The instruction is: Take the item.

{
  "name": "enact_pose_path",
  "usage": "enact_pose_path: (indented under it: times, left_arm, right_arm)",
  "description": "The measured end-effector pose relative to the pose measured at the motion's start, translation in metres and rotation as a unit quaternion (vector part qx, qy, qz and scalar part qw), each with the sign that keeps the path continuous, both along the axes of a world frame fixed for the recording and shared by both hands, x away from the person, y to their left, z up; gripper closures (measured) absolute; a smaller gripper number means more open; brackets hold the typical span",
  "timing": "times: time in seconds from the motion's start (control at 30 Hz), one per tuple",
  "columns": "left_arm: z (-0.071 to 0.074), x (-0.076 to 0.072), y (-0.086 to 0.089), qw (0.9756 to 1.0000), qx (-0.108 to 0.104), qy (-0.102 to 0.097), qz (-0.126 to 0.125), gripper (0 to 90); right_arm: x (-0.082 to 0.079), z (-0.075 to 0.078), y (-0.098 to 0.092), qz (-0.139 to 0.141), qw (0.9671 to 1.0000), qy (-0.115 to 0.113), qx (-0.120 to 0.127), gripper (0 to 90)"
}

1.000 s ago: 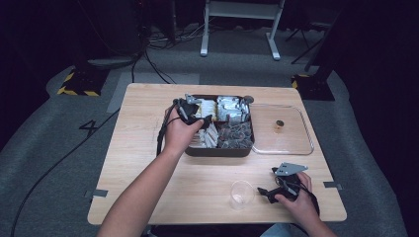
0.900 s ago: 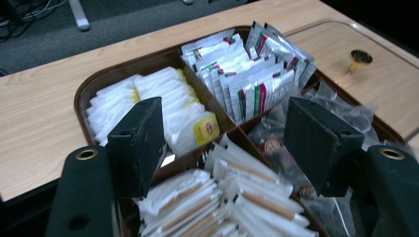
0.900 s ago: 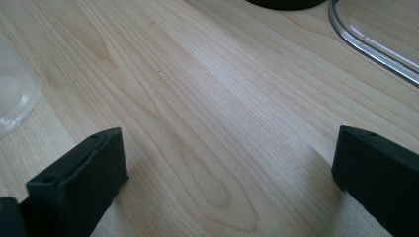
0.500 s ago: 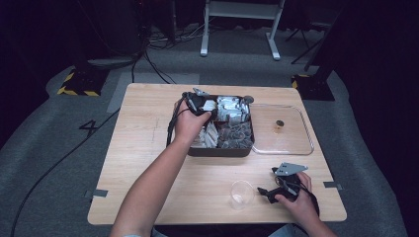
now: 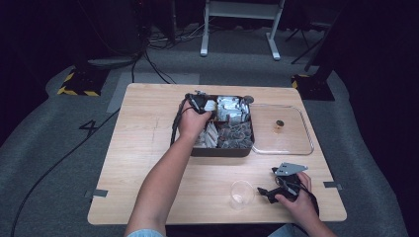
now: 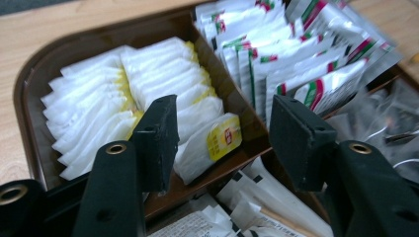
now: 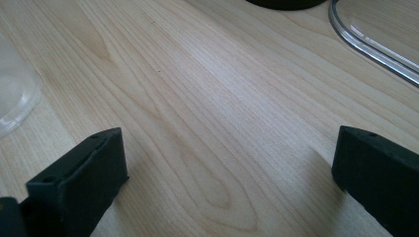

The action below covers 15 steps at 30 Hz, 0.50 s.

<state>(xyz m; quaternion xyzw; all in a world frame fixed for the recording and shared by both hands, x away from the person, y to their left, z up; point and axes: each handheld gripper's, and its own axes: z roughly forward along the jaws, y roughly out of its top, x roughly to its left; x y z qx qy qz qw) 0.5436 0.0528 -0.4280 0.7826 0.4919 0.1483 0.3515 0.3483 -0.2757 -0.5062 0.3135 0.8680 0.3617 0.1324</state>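
Left gripper view | step: reaching for tea bag [image 6: 210, 140] at frame centre, left gripper [image 6: 222, 143] fingers half spread, just been closing, not pinching | next: lower, squeeze | right gripper [image 7: 227, 168] fingers spread over counter [image 7: 197, 98]

White tea sachets [image 6: 148, 94] (yellow tags) stacked upright, tray's [image 6: 29, 79] corner compartment.

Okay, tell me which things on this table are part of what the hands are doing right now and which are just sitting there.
In use:
- left claw, jaws just closing, over the tea bags, nothing gripped yet
- brown tray that holds them
- probably the clear cup beside the right claw

Lying about:
- silver sachets
- clear lid with a small dark thing on it
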Motion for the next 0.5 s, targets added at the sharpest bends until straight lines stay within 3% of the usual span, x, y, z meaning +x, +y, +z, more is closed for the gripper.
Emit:
enact_pose_path:
  times: [0.13,0.23,0.5]
  left_arm:
    - [-0.007,0.005,0.000,0.9999,-0.003,0.014,0.008,50.0]
    - [-0.012,0.009,0.000,0.9998,0.006,0.018,0.012,50.0]
    - [-0.024,0.015,0.000,0.9994,0.010,0.031,0.008,50.3]
  right_arm:
    - [0.000,0.000,0.000,0.000,1.0000,0.000,0.000,0.5]
    - [0.000,0.000,0.000,-0.001,1.0000,0.000,0.001,0.5]
    - [0.000,0.000,0.000,-0.002,1.0000,0.001,0.002,0.5]
